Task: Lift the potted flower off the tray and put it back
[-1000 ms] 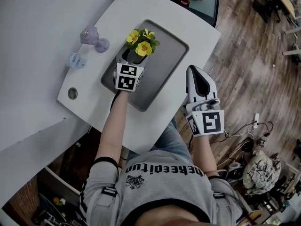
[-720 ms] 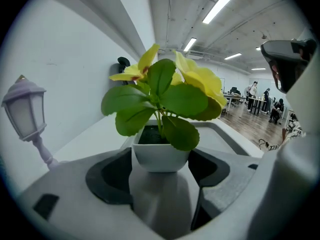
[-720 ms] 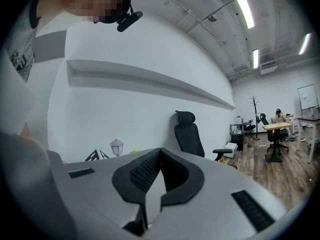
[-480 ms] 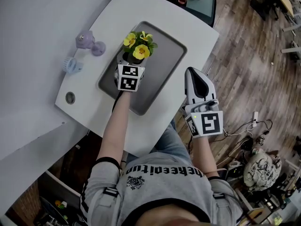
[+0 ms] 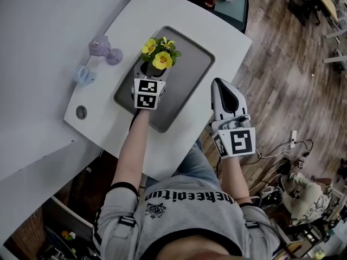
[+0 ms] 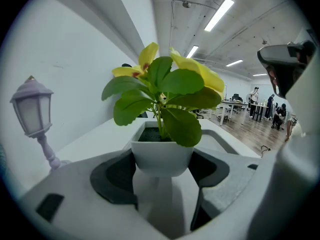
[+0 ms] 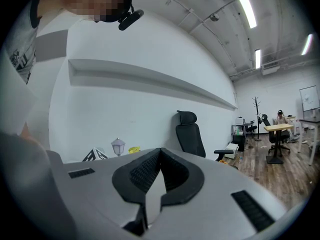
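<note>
Off the bench's (image 5: pixel 217 31) near right edge, the right tool (image 5: pixel 219 84) is idling, its jaws pressing together on nothing. Over the far left end of the smooth, grey, round-cornered tray (image 5: pixel 190 64), the left tool (image 5: pixel 148 72) is pinching the small white tapered pot (image 6: pixel 162 156) of glossy leaves and yellow blooms. The lifting step seems to be beginning, calling for a level rise, then gentle lowering

A tray (image 5: pixel 190 75) lies on the worktop (image 5: pixel 179 15). The potted flower (image 5: pixel 159 53) is at its far left part, with a lantern ornament (image 5: pixel 103 49) left of the tray.
</note>
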A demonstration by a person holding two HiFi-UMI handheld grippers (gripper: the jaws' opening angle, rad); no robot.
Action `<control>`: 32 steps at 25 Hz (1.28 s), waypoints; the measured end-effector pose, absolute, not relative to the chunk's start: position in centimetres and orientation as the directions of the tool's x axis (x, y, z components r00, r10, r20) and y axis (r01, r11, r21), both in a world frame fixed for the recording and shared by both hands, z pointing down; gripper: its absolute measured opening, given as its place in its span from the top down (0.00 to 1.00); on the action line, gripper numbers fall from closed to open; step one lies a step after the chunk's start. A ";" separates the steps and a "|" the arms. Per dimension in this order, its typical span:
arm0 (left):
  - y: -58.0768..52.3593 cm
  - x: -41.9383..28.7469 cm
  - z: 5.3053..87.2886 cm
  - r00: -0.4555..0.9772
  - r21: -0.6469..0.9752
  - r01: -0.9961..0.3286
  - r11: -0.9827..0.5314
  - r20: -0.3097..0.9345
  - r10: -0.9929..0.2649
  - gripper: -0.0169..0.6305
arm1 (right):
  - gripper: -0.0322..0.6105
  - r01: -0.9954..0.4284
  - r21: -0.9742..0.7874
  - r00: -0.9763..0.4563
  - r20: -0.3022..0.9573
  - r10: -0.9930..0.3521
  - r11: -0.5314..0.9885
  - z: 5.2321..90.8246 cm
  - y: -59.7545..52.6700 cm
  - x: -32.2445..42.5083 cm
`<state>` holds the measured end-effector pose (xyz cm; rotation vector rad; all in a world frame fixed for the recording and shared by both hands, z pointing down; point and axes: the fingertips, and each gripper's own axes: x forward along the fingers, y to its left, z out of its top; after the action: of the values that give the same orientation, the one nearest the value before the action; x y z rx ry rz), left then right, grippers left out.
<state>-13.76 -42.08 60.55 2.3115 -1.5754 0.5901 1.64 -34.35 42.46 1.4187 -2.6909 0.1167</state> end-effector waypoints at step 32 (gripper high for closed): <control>-27.7 -17.2 42.0 0.269 0.068 -0.963 -0.260 0.251 -0.930 0.47 | 0.95 -0.761 0.029 -0.648 -0.015 -0.761 0.648 34.5 -27.4 -2.5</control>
<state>-17.21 -27.67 42.05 2.3292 -1.7674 0.2360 -2.49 -27.43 34.54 1.3177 -2.8527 -0.0518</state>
